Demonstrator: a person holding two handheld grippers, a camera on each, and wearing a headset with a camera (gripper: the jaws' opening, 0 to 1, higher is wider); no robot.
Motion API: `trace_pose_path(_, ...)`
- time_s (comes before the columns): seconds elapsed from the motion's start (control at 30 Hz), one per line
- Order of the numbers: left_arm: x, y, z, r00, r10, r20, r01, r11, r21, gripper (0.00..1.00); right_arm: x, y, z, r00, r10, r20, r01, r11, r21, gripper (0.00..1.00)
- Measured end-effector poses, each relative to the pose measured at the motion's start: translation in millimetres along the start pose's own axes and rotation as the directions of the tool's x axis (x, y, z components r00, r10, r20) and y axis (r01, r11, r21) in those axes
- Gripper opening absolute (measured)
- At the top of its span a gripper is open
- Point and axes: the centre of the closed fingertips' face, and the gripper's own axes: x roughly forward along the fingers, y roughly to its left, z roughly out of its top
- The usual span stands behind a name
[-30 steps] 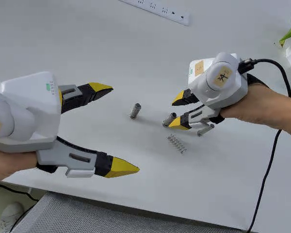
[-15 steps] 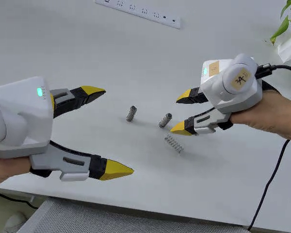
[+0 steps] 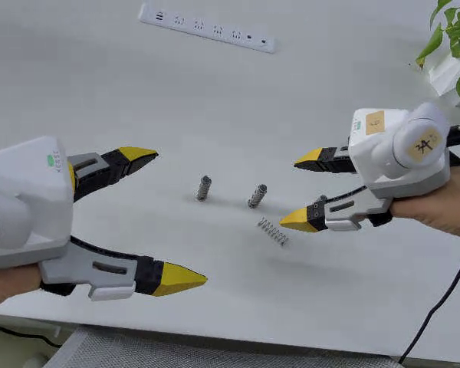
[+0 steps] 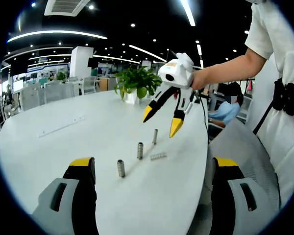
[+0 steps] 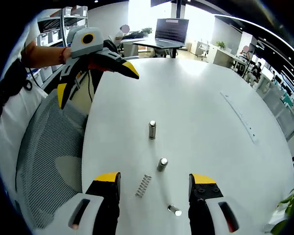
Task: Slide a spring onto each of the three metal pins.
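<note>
Both grippers hover over the white matte bench [image 3: 100, 84], holding nothing. Left gripper [image 3: 162, 218] has its jaws spread wide; right gripper [image 3: 295, 192] is also parted, but narrower. Both have yellow wedge tips on black fingers. Three upright pins stand in a row. The left pin [image 3: 204, 188] and middle pin [image 3: 257, 195] each look wrapped in coil, with a shiny cap on top. The third pin [image 5: 174, 210] is bare smooth metal, just beside the right gripper's lower jaw in the head view. The loose spring [image 3: 274, 231] — thin open wire coil — lies flat near the middle pin, off the row, touching neither pin.
</note>
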Motion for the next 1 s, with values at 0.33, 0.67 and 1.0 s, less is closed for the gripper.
trace_pose_path(0.33,1.4,-5.4,1.2,0.9999,-0.008,-0.013,0.009,1.0,0.006,0.99,-13.1,16.8,-18.8,0.9991,-0.028,0.033,0.025,0.997,0.067,0.57)
trace_pose_path(0.67,3.4,-8.0,-0.3,0.9994,-0.019,-0.027,0.02,1.0,0.012,0.99,-8.9,30.4,-34.8,0.999,-0.037,0.027,0.034,0.993,0.114,0.54)
trace_pose_path(1.0,4.8,-7.2,-1.3,0.999,-0.026,-0.037,0.026,1.0,0.015,0.99,6.6,36.9,-50.3,0.9994,-0.029,0.021,0.025,0.987,0.157,0.51)
